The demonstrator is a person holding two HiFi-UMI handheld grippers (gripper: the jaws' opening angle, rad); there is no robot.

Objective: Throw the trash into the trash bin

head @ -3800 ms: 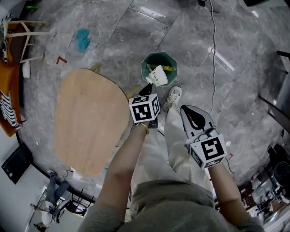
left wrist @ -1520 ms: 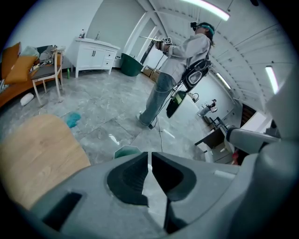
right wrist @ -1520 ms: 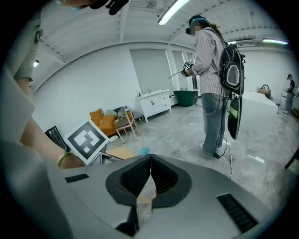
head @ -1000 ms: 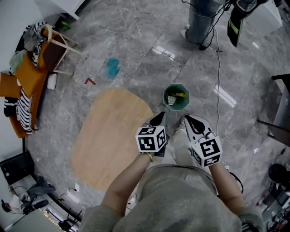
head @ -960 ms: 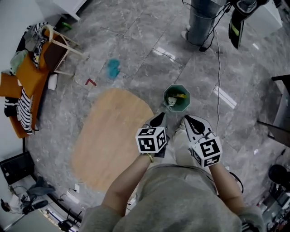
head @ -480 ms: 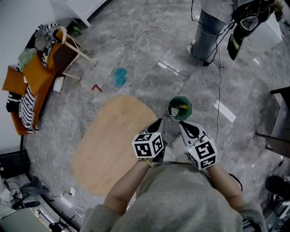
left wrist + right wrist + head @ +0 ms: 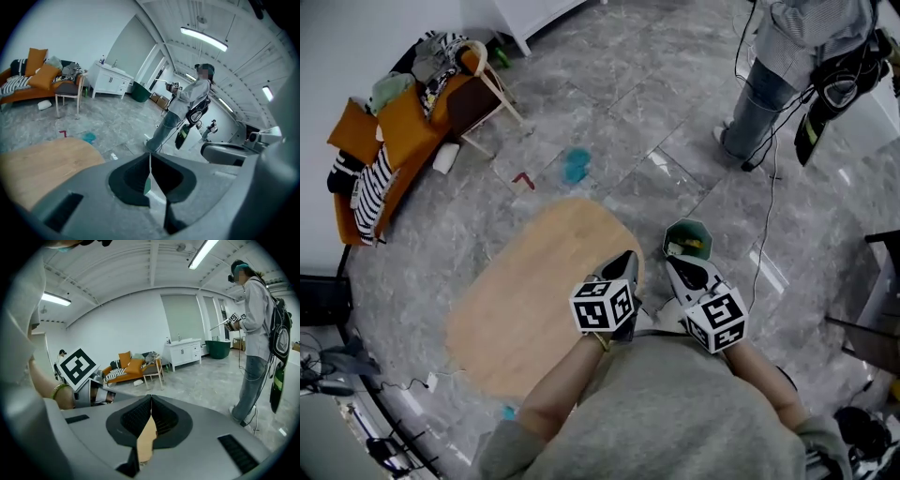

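A small green trash bin (image 7: 687, 240) stands on the grey floor by the wooden table's right end, with white and yellow trash inside. In the head view my left gripper (image 7: 625, 262) hovers over the table edge just left of the bin. Its jaws have just been closing the last bit and are shut with nothing between them (image 7: 150, 157). My right gripper (image 7: 675, 265) is just below the bin, also shut and empty (image 7: 151, 398). Both point forward and somewhat down, side by side.
The oval wooden table (image 7: 525, 300) lies to the left. A person (image 7: 778, 75) stands beyond the bin, and a cable (image 7: 769, 216) runs along the floor. An orange sofa (image 7: 384, 159), a chair (image 7: 478, 94) and a blue scrap (image 7: 575, 166) are further left.
The white cup held over the bin earlier is now inside it. Both grippers have risen and drawn back, so the bin looks smaller and more of the room shows.
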